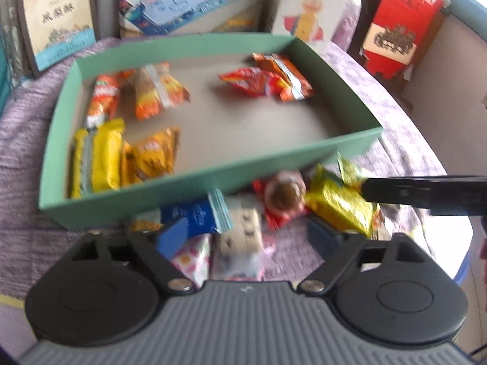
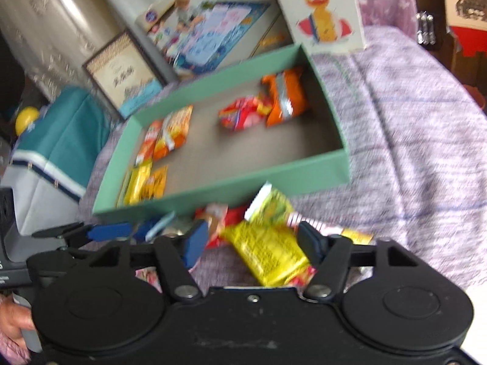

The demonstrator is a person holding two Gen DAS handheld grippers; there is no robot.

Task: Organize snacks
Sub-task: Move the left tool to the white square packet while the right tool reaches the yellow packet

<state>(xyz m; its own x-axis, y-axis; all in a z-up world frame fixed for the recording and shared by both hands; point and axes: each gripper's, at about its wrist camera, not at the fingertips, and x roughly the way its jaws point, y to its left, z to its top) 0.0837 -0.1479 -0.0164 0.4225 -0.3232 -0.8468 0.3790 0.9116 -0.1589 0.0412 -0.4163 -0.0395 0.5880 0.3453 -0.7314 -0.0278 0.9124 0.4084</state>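
A green tray (image 1: 210, 182) on the purple cloth holds orange packets (image 1: 152, 91), yellow packets (image 1: 100, 158) and red-orange packets (image 1: 268, 82), grouped by colour. A loose pile lies in front of its near wall. My left gripper (image 1: 246, 237) is open over a beige biscuit packet (image 1: 240, 231) and a blue packet (image 1: 194, 216); its pads touch neither. My right gripper (image 2: 252, 241) is open with a yellow packet (image 2: 268, 249) between its fingers, lying over a red packet (image 2: 216, 234); no firm squeeze shows. Its black finger (image 1: 426, 194) crosses the left wrist view beside a gold foil packet (image 1: 338, 203).
Boxes stand behind the tray: a framed brown one (image 1: 57, 18), a blue picture box (image 1: 182, 0), a white duck box (image 2: 325, 12) and a red one (image 1: 398, 27). A teal bag (image 2: 61, 143) sits left of the table. Purple cloth (image 2: 411, 152) stretches right of the tray.
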